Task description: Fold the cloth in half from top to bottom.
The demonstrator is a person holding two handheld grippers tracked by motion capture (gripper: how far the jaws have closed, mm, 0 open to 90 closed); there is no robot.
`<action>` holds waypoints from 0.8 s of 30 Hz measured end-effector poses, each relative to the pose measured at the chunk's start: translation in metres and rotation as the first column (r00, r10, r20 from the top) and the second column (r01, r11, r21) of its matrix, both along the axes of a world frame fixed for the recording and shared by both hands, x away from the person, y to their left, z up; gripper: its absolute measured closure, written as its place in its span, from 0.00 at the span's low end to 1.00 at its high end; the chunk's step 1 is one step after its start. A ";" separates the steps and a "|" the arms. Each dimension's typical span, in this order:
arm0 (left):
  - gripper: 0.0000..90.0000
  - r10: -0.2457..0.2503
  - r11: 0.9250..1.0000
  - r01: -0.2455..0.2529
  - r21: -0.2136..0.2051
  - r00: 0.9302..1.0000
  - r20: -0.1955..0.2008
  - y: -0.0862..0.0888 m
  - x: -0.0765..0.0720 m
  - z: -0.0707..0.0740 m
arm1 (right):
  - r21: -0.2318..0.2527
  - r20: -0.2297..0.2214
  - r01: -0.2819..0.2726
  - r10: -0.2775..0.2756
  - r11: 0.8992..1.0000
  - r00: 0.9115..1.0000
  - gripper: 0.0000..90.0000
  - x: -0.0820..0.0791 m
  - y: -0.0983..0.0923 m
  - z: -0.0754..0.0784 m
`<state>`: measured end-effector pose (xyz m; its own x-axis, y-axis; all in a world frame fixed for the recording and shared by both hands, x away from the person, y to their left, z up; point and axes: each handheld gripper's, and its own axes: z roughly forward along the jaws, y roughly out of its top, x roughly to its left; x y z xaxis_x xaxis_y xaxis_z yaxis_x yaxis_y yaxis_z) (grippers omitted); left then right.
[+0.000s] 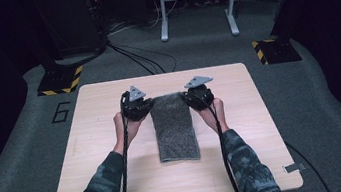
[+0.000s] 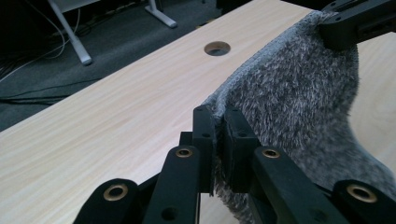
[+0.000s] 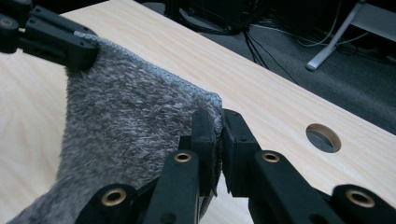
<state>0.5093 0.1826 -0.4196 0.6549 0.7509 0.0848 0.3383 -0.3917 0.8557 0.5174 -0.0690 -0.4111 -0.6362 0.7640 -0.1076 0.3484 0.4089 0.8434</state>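
Note:
A grey fuzzy towel (image 1: pixel 175 128) lies lengthwise down the middle of the wooden table (image 1: pixel 94 106). Its far end is lifted off the surface. My left gripper (image 1: pixel 150 104) is shut on the far left corner of the towel (image 2: pixel 289 107), its jaws (image 2: pixel 218 122) pinching the hemmed edge. At the far right corner my right gripper (image 1: pixel 185 97) is shut on the towel (image 3: pixel 126 121), with the cloth clamped between its jaws (image 3: pixel 219 123). Each gripper view shows the other gripper holding the opposite corner.
A round hole (image 2: pixel 217 48) pierces the table near its far edge, seen too as the hole (image 3: pixel 323 137). Beyond the table are cables (image 1: pixel 137 55) on grey floor, a white desk frame (image 1: pixel 196 6) and yellow-black striped stand bases (image 1: pixel 60 81).

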 end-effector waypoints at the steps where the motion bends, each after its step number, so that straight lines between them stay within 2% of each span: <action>1: 0.94 -0.008 1.000 0.008 -0.003 1.000 0.000 0.000 -0.004 0.000 | -0.005 -0.001 -0.005 0.005 1.000 1.000 0.94 -0.004 -0.001 -0.001; 5: 0.94 -0.031 0.999 0.031 0.014 0.999 0.019 -0.004 -0.016 -0.002 | -0.019 0.007 -0.026 0.026 0.999 1.000 0.94 -0.017 -0.006 -0.007; 6: 0.94 -0.040 0.999 0.040 0.021 0.999 0.013 -0.004 -0.018 -0.003 | -0.021 0.008 -0.032 0.032 0.999 0.999 0.94 -0.020 -0.007 -0.008; 8: 0.94 -0.042 0.999 0.042 0.032 0.999 0.020 -0.005 -0.020 -0.005 | -0.013 0.004 -0.032 0.032 0.999 0.999 0.94 -0.026 -0.009 -0.010; 14: 0.94 -0.037 0.999 0.037 0.023 0.999 0.001 -0.004 -0.019 -0.012 | -0.022 0.002 -0.050 0.050 0.999 0.999 0.93 -0.029 -0.009 -0.015; 24: 0.93 -0.072 0.997 0.073 0.037 0.997 -0.025 -0.004 -0.036 -0.024 | -0.027 -0.014 -0.066 0.065 0.997 0.998 0.93 -0.047 -0.011 -0.027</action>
